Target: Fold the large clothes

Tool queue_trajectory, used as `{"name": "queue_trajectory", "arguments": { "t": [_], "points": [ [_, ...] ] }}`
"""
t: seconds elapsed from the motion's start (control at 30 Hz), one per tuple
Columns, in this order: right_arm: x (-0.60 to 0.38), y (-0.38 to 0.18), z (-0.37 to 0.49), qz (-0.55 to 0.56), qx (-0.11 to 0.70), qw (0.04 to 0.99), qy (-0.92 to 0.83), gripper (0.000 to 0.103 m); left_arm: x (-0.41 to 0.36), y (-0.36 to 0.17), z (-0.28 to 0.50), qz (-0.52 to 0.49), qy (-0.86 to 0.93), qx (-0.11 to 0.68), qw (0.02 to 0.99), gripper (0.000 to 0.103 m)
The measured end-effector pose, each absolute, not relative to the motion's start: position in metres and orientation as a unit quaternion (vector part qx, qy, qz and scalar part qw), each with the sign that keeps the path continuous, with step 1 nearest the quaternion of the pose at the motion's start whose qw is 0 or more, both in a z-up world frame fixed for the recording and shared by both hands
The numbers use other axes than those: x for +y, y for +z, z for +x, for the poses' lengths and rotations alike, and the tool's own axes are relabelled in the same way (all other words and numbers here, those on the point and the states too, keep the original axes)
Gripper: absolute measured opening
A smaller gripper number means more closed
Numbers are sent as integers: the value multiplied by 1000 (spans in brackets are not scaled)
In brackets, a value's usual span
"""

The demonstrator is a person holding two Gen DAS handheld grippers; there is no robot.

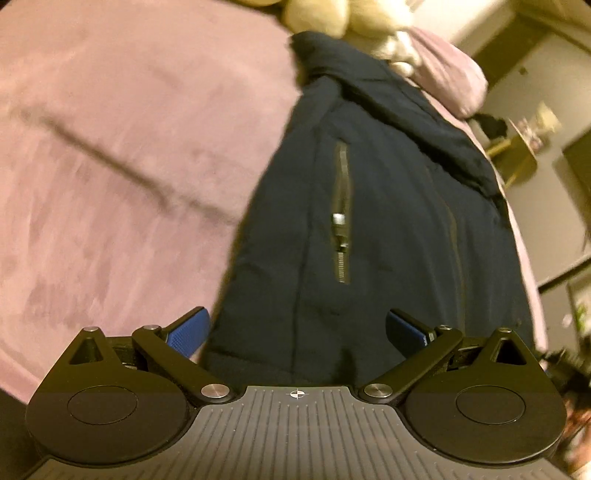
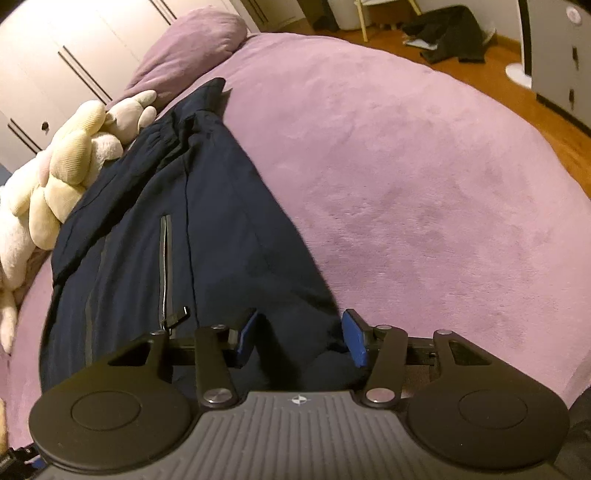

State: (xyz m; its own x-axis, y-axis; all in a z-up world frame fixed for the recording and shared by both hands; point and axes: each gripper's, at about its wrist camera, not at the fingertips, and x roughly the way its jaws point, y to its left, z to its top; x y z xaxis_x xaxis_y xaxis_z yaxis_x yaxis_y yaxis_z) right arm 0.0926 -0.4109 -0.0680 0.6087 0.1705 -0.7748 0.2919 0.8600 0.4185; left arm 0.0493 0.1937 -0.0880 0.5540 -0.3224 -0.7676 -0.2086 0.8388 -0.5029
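A dark navy jacket with a zipped pocket lies lengthwise on a purple bedspread. My left gripper is open, its blue pads wide apart over the jacket's near hem, with the left pad over the bedspread. In the right wrist view the same jacket runs away from me. My right gripper is open, its pads either side of the near right corner of the hem; I cannot tell whether they touch the cloth.
Cream plush toys lie against the jacket's far left side, also at the top of the left view. A purple pillow sits at the bed's head. Dark clothes lie on the wooden floor beyond the bed.
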Motion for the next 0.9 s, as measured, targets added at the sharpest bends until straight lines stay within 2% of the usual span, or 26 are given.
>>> {"name": "queue_trajectory", "arguments": {
  "t": [0.1,0.17,0.27,0.33,0.4,0.47,0.53,0.6,0.67,0.7,0.77,0.8,0.83,0.9],
  "points": [
    [-418,-71,88,266,442,856,-32,50,207,-97,49,-329,-40,478,813,102],
    [-420,-74,88,263,444,856,-28,50,210,-99,49,-344,-52,483,803,94],
    [-417,-75,93,259,449,855,-15,51,207,-93,50,-307,-61,500,807,81],
    [-415,-74,96,253,454,855,-1,41,208,-92,51,-301,-78,508,804,63],
    [-416,-72,99,261,457,850,20,25,212,-92,51,-314,-94,507,797,60],
    [-420,-70,101,277,456,845,41,22,215,-90,51,-332,-109,498,794,58],
    [-424,-68,101,293,452,840,59,21,215,-90,52,-352,-123,490,788,62],
    [-429,-68,101,325,450,828,82,22,209,-92,57,-335,-118,500,790,72],
    [-430,-69,104,332,459,820,84,29,203,-95,62,-321,-115,513,788,72],
    [-429,-70,107,322,466,820,78,32,202,-97,63,-325,-115,514,785,68],
    [-424,-73,109,301,480,821,70,32,202,-98,64,-339,-119,513,780,57],
    [-423,-74,110,297,482,821,73,32,202,-96,64,-343,-120,513,778,46],
    [-421,-73,110,290,482,823,74,28,202,-94,64,-344,-123,511,778,36],
    [-417,-69,111,280,479,828,77,20,201,-84,64,-352,-130,501,780,31]
  ]
}}
